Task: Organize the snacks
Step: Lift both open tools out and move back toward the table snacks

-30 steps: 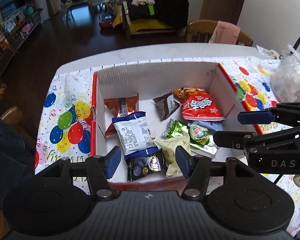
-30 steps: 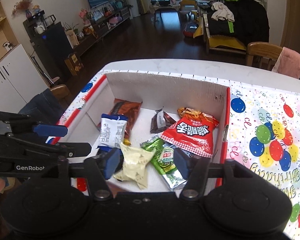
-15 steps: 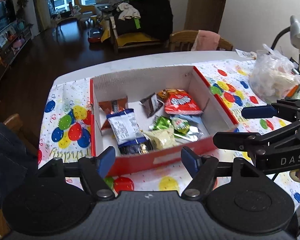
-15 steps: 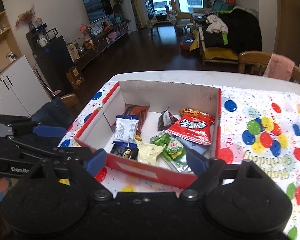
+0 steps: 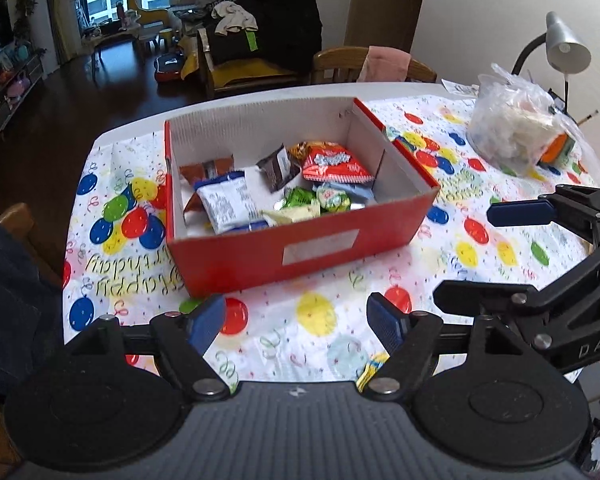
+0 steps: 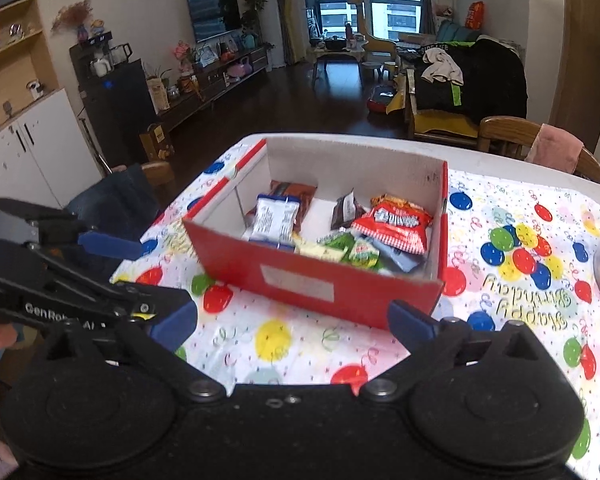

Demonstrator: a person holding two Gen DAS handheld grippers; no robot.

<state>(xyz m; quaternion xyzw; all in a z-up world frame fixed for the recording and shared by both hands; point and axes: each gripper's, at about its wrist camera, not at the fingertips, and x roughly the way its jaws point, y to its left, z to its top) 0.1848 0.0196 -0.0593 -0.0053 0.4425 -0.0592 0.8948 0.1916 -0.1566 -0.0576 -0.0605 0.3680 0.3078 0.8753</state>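
**Both claws clear of the snack box, nothing in hand**

The red box (image 5: 300,240) sits on the balloon-print cloth (image 5: 312,320) covering the surface, and the snacks lie loose inside it: a red chip bag (image 5: 334,164) toward the far right corner, a white-and-blue packet (image 5: 228,202) on the left, a small dark sachet (image 5: 280,168) between them, and green wrappers (image 5: 300,198) near the front wall. The left claw (image 5: 298,326) hangs over bare cloth in front of the box, its jaws opening with nothing between them. The right claw (image 6: 294,320) is also short of the front wall, jaws opening wide, likewise empty.

No loose snack shows on the cloth, so the collecting looks close to done; a clear plastic bag (image 5: 516,128) at the far right may hold more, though its contents are hard to read.

If another item is due, approach it from above with jaws already spread, pinch a flat packet by its sealed edge, not its puffed middle, and lift over the box wall instead of dragging against it. Keep the two claws apart so they do not collide.
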